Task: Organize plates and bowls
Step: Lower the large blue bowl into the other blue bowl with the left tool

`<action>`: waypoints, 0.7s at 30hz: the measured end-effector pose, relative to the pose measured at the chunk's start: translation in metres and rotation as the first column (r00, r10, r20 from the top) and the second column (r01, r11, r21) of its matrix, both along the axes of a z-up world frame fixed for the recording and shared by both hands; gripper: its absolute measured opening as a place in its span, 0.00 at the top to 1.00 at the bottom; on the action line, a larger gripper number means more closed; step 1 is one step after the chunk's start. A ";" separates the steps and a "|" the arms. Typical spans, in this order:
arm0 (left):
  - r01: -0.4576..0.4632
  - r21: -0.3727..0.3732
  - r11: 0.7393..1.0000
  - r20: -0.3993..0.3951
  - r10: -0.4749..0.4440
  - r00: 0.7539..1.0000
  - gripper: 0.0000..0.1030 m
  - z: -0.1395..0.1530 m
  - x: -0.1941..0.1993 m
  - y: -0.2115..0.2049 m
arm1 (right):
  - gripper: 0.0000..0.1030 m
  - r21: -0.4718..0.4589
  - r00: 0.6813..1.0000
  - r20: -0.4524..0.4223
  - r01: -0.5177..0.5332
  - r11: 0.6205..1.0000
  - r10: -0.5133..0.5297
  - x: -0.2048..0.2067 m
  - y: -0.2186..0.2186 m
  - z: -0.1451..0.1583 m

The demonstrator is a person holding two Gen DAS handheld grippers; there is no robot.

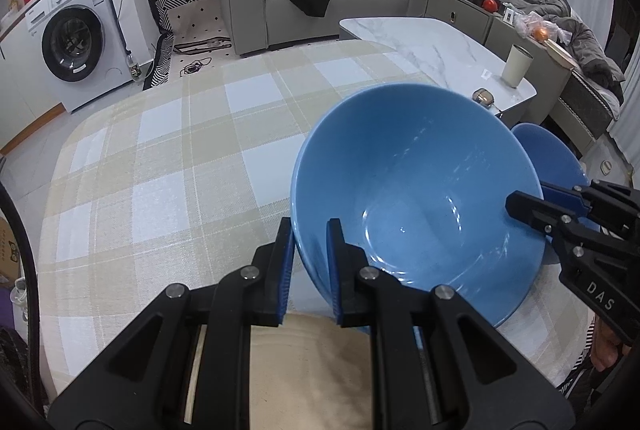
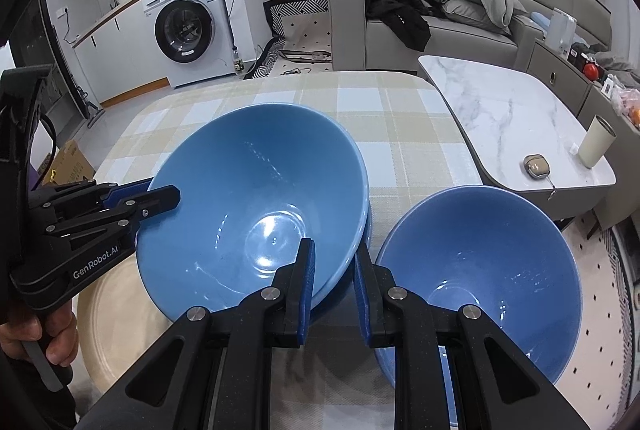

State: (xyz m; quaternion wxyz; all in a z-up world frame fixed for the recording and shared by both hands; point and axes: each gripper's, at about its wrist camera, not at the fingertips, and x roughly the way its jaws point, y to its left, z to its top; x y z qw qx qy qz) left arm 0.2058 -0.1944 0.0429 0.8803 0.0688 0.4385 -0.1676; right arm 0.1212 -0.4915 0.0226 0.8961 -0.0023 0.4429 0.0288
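On the checked table [image 2: 400, 118], the large bowl [image 2: 256, 198] sits left of the smaller bowl [image 2: 480, 270], a plate [image 2: 116, 330] at its near left.

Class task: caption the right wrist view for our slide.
Both grippers, left gripper and right gripper, clamp one large blue bowl.

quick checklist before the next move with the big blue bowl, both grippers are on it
1. Left gripper clamped on the large blue bowl's rim, one finger inside and one outside: ok.
2. Right gripper clamped on the opposite rim of the same bowl: ok.
3. Bowl level: not ok, it sits tilted in both views.
4. Whether it is seating into another blue bowl underneath: cannot tell, only a darker blue edge shows below its rim.
5. Clearance to the second blue bowl beside it: cannot tell, the right gripper's outer finger sits close to its rim.
6. Beige plate under the left side stays out of the way: cannot tell.
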 end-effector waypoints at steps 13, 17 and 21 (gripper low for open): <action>-0.003 0.053 0.999 0.000 0.003 1.000 0.89 -0.011 -0.003 -0.008 | 0.80 -0.053 1.000 0.002 -0.003 0.999 0.003 0.000 0.006 -0.005; -0.002 0.060 0.998 -0.002 0.003 1.000 0.89 -0.012 -0.001 -0.009 | 0.80 -0.063 1.000 0.007 -0.004 0.998 0.004 0.000 0.006 -0.006; -0.005 0.065 0.998 -0.004 0.006 1.000 0.89 -0.014 -0.001 -0.010 | 0.80 -0.082 1.000 0.012 -0.005 0.997 0.006 0.000 0.007 -0.007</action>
